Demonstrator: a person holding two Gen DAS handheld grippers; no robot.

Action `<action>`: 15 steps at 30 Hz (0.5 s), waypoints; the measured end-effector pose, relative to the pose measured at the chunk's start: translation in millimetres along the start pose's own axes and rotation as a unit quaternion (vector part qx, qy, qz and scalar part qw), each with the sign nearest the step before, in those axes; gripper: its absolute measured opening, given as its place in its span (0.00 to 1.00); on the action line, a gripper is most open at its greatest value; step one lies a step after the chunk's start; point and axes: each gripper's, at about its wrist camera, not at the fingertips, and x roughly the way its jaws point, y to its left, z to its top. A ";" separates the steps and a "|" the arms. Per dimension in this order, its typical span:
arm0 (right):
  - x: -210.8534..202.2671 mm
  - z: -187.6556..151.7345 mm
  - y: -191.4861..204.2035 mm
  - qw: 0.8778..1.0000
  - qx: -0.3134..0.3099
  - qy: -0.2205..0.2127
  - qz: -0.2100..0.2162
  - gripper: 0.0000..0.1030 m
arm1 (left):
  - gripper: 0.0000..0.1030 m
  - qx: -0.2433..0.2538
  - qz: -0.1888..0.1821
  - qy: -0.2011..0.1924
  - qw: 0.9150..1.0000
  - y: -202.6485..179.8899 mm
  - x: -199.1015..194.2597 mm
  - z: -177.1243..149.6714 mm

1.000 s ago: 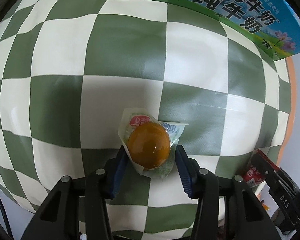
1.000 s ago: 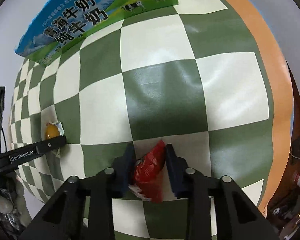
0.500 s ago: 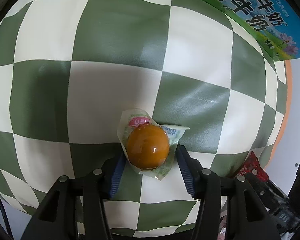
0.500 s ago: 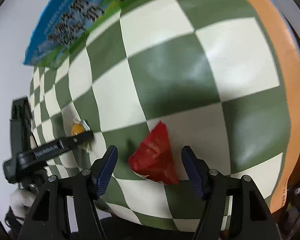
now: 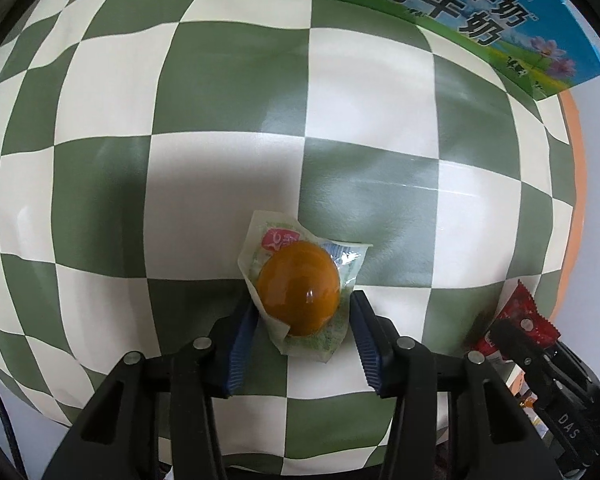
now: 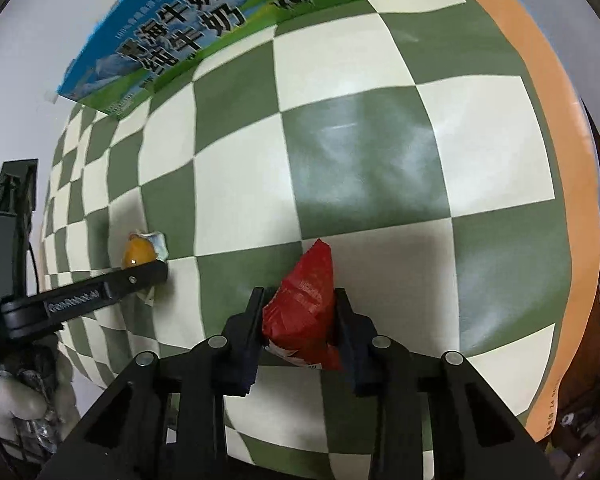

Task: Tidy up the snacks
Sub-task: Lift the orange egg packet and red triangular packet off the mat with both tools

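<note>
Both snacks sit pinched above the checked cloth (image 5: 228, 80), presumably for carrying to the milk box (image 6: 188, 36) (a guess): left gripper (image 5: 300, 316) clamps the egg (image 5: 298, 294), right gripper (image 6: 298, 316) squeezes the red packet (image 6: 304, 308).

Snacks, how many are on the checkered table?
2. The wrapped egg sits between the left claw fingers. The red packet is pinched in the right claw. More could hide inside the milk box.
</note>
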 end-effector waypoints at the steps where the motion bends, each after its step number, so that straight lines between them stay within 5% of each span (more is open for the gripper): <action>1: -1.4 0.7 0.8 1.000 -0.001 -0.002 0.002 0.33 | 0.42 0.000 -0.003 -0.002 1.000 -4.2 -2.1 1.0; 9: -26.7 9.8 11.2 0.999 -0.009 -0.023 0.032 0.33 | 0.34 0.021 -0.020 -0.006 1.000 -20.8 -12.2 8.0; 13: -27.5 17.4 14.2 0.999 -0.014 -0.025 0.029 0.33 | 0.38 0.004 -0.051 0.058 0.997 -13.0 18.3 20.8; 15: -19.6 19.1 10.4 0.999 -0.003 -0.014 0.033 0.33 | 0.39 -0.010 -0.067 0.060 0.996 -7.2 19.6 23.4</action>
